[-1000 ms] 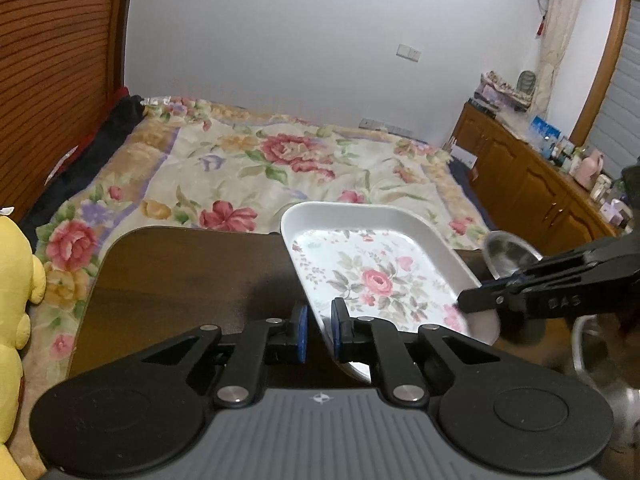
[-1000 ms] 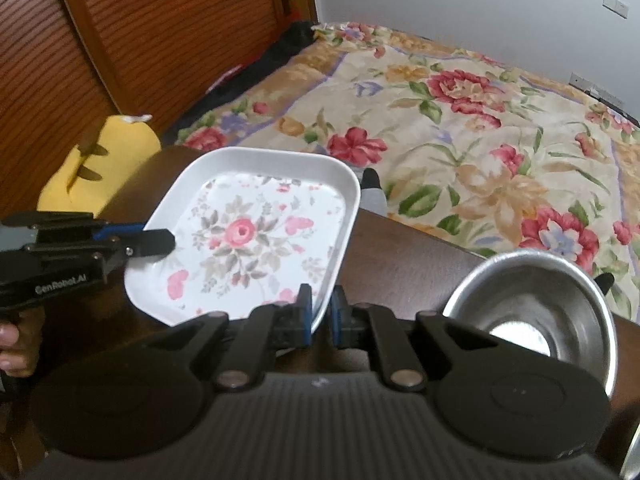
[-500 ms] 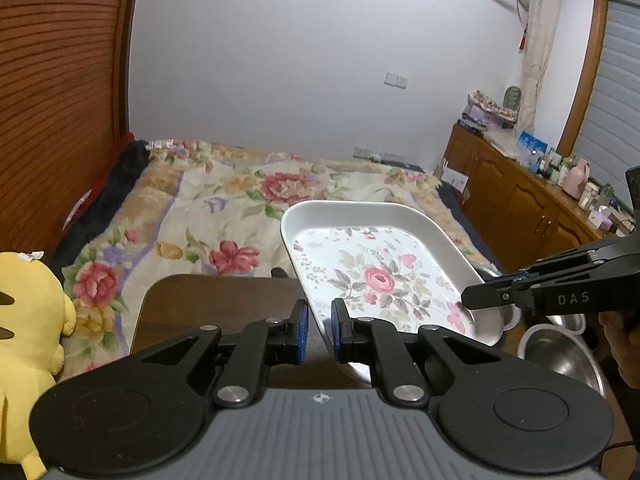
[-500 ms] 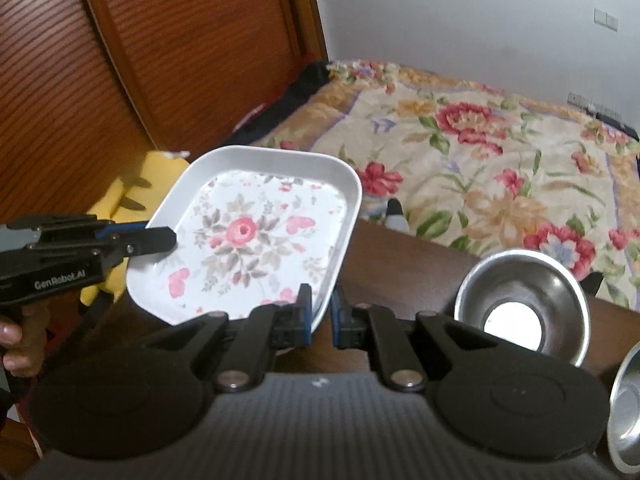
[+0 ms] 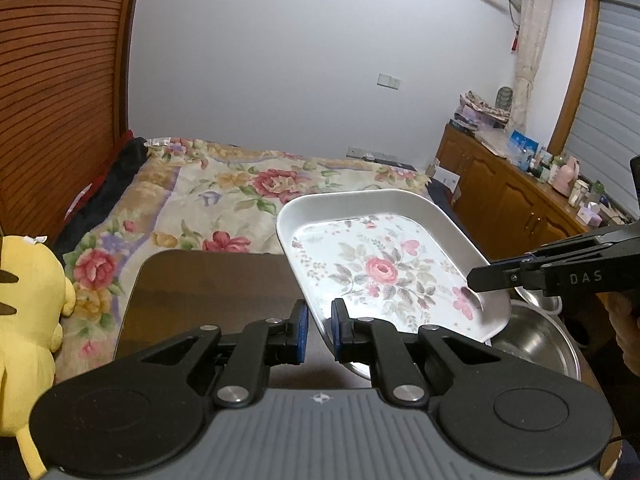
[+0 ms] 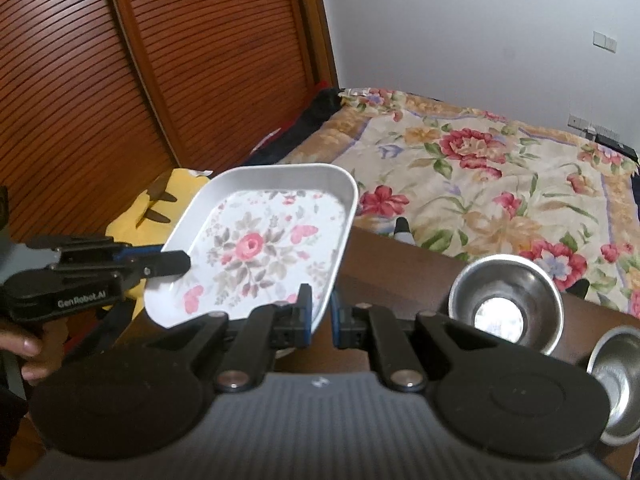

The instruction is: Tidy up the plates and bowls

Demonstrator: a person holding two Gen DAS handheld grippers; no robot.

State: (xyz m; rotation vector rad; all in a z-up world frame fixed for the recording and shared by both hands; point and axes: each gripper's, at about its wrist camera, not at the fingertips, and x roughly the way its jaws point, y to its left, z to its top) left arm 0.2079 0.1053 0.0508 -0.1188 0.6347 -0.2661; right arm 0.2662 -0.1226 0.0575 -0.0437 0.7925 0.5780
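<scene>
A white rectangular plate with a rose pattern (image 5: 380,268) (image 6: 260,248) is held in the air above the dark wooden table (image 5: 208,284) (image 6: 400,264). My left gripper (image 5: 318,330) is shut on its near left rim. My right gripper (image 6: 320,314) is shut on the opposite rim; it also shows in the left wrist view (image 5: 486,280). A steel bowl (image 6: 506,300) stands on the table to the right. Another steel bowl (image 6: 618,380) sits at the right edge, and a large one (image 5: 536,340) lies under the plate.
A bed with a floral blanket (image 5: 224,196) (image 6: 500,168) lies beyond the table. A yellow plush toy (image 5: 24,312) sits left of the table. A wooden slatted wardrobe (image 6: 160,60) stands on the left, a wooden cabinet with clutter (image 5: 520,192) on the right.
Both grippers have lifted the floral plate higher above the table. The table and bowls now sit lower in both views. Both grips are unchanged.
</scene>
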